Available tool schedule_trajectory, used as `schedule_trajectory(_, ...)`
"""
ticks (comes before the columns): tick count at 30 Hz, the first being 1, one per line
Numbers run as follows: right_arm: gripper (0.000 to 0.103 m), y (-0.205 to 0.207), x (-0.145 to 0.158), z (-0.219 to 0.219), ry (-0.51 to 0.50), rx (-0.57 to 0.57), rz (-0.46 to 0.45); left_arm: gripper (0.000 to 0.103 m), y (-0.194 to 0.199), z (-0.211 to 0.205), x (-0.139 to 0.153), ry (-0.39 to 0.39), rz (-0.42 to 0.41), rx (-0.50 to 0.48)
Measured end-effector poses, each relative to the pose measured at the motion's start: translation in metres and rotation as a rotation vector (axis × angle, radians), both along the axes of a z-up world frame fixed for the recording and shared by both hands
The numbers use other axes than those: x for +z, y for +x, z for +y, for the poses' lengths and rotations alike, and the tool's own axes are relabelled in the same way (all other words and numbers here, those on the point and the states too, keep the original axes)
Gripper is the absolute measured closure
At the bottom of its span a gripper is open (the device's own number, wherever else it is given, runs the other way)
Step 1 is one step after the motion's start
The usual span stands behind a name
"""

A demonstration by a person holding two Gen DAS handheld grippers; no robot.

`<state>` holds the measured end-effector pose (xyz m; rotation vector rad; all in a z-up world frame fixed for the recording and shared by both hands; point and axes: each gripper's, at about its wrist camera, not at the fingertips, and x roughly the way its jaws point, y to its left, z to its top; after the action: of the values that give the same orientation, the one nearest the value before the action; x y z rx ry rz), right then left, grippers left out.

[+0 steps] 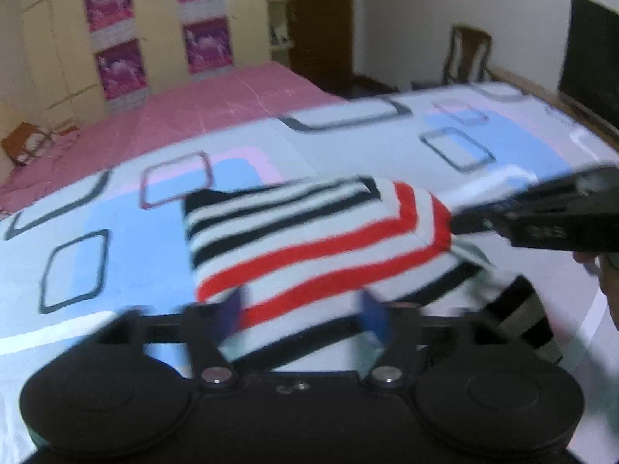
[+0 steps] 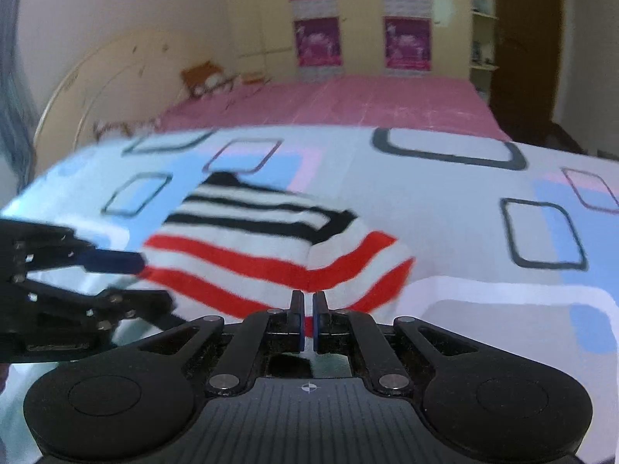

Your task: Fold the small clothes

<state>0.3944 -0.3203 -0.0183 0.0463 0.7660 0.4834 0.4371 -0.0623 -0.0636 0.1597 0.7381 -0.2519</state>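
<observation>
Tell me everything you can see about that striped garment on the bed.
The striped garment looks like a soft knit, white with black stripes at its far end and red ones nearer. It lies folded over on the patterned bedsheet. The left gripper stands open around its near edge; the right gripper is nearly shut at another edge, grip unclear.

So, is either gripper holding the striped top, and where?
Left gripper: jaws wide, holding nothing. Right gripper: nearly closed at the striped top's red-striped edge; whether it grips cannot be told.
</observation>
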Motion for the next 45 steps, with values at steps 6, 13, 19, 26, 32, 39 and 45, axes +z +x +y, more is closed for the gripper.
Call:
schedule_trajectory(6,0.03,0.002,-0.003,-0.058,0.231,-0.08,0.154,0.017,-0.007,0.042,-0.003,-0.14,0.057,0.051)
schedule_trajectory(13,0.037,0.018,-0.049,-0.105,0.587,-0.155,0.448,0.023,0.009,0.087,-0.027,-0.447,0.227,0.129)
schedule_trajectory(19,0.038,0.026,-0.069,-0.104,0.636,-0.113,0.552,0.022,0.017,0.086,-0.041,-0.474,0.268,0.135)
schedule_trajectory(26,0.051,0.039,-0.074,-0.086,0.623,-0.049,0.569,0.023,0.029,0.085,-0.051,-0.518,0.292,0.143)
schedule_trajectory(32,0.061,0.044,-0.072,-0.068,0.582,-0.017,0.509,0.026,0.037,0.083,-0.059,-0.561,0.306,0.157)
schedule_trajectory(39,0.068,0.025,-0.054,-0.05,0.44,0.011,0.376,0.054,0.036,0.069,-0.041,-0.47,0.258,0.112)
schedule_trajectory(45,0.069,0.009,-0.031,-0.036,0.385,0.04,0.292,0.057,0.027,0.06,-0.021,-0.416,0.215,0.086)
